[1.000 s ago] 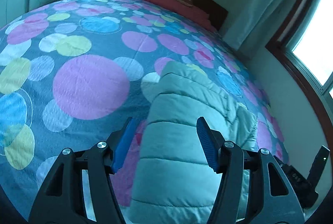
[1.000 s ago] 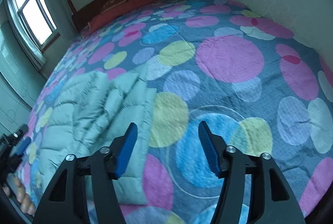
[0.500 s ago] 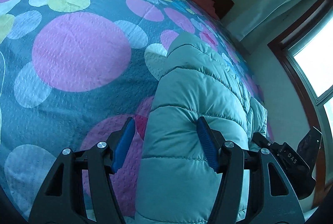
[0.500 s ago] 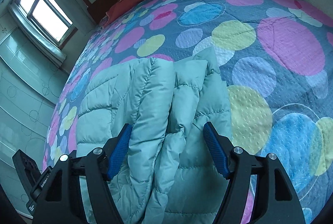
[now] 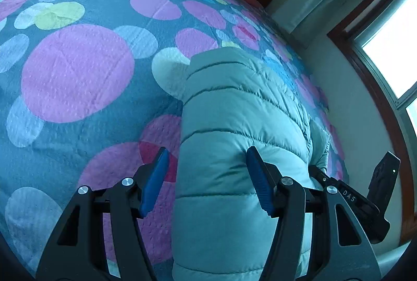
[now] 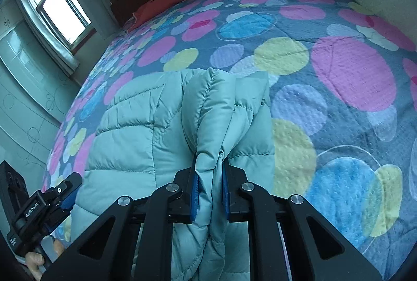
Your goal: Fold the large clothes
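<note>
There are two tongs. The right gripper (image 6: 209, 187) has just squeezed together on a bunched fold of the one puffy green jacket (image 6: 146, 140), which lies on the spotty bedspread (image 6: 349, 72). The left gripper (image 5: 206, 176) is apart, with the jacket's edge between its fingers. Only the right view shows "GenRobot.AI" on the other tool and a hand (image 6: 35, 260).

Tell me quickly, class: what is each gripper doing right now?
Left gripper: open, fingers astride the puffer jacket's edge, not pressing it.
Right gripper: just closed, fingers pinching a bunched fold of the jacket.
</note>
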Demonstrator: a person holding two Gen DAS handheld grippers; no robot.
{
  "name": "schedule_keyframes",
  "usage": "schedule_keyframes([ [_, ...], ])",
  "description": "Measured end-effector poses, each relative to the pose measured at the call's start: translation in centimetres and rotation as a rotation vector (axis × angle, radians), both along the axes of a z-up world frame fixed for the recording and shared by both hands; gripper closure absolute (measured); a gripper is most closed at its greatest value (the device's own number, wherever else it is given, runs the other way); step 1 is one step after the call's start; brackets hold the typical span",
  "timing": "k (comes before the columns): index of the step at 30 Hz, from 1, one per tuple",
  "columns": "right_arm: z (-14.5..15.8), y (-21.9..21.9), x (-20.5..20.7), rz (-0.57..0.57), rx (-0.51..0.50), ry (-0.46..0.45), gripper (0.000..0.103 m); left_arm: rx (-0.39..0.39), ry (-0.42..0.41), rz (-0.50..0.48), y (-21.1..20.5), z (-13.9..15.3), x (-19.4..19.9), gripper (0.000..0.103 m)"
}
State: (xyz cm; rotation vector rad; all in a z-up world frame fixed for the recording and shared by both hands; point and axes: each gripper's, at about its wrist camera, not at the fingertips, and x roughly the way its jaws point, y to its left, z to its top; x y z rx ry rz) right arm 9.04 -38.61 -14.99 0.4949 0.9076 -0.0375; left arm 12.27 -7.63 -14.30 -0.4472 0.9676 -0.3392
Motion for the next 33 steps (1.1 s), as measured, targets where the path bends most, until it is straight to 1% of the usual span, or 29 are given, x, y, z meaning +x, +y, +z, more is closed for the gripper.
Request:
schedule_keyframes([
  [3,-1.1,-0.9,0.0,-0.001,0.038,0.02,0.088,0.024,0.002,-0.012,-0.8,-0.6,-0.3,0.041],
  [6,-0.4,-1.2,-0.7,-0.002,0.084,0.031,0.084,0.013,0.011,-0.024,-0.6,-0.5,-0.7,0.041],
  [8,0.5,-1.1,-1.8,0.009,0.098,0.036,0.078,0.004,0.01,-0.026,-0.2,-0.3,-1.5,0.041],
  [9,1.0,-1.0,-2.6,0.013,0.109,0.03,0.069,0.004,0.008,-0.025,0.1,-0.1,-1.9,0.041],
  [10,1.4,-0.8,-3.5,0.015,0.119,0.022,0.057,0.001,0.007,-0.023,0.4,0.0,-2.3,0.041],
  [12,2.4,-0.2,-5.4,0.029,0.145,0.001,0.05,0.0,0.001,-0.022,0.8,0.3,-3.2,0.041],
  [15,3.2,1.1,-7.5,0.075,0.173,-0.007,0.049,0.024,-0.015,-0.032,1.0,0.5,-4.4,0.041],
  [18,2.7,2.9,-8.2,0.125,0.135,0.026,0.049,0.049,-0.02,-0.039,0.8,0.1,-4.6,0.041],
  [20,1.7,3.2,-8.2,0.115,0.066,0.057,0.056,0.046,-0.001,-0.04,0.6,-0.3,-4.4,0.041],
  [21,0.9,3.1,-8.0,0.106,0.059,0.076,0.063,0.051,0.008,-0.043,0.3,-0.5,-4.2,0.041],
  [22,0.1,2.7,-7.8,0.095,0.076,0.087,0.068,0.062,0.012,-0.049,0.0,-0.8,-4.0,0.041],
  [24,-1.5,1.9,-7.5,0.072,0.078,0.1,0.07,0.093,0.017,-0.077,-1.1,-1.5,-3.6,0.041],
  [25,-2.3,1.7,-7.3,0.062,0.058,0.106,0.07,0.096,0.023,-0.091,-1.5,-1.9,-3.5,0.041],
  [27,-3.4,1.1,-7.2,0.046,0.084,0.126,0.07,0.093,0.034,-0.096,-1.7,-2.4,-3.3,0.041],
  [28,-3.5,1.0,-7.2,0.047,0.092,0.128,0.07,0.088,0.035,-0.097,-1.6,-2.4,-3.3,0.041],
  [30,-3.1,0.9,-7.3,0.059,0.09,0.127,0.07,0.086,0.033,-0.106,-1.1,-1.8,-3.4,0.042],
  [31,-2.8,0.8,-7.4,0.064,0.1,0.131,0.067,0.095,0.027,-0.105,-0.9,-1.3,-3.4,0.042],
  [33,-1.7,0.5,-7.6,0.064,0.092,0.131,0.067,0.104,-0.02,-0.093,-0.1,0.4,-3.6,0.042],
])
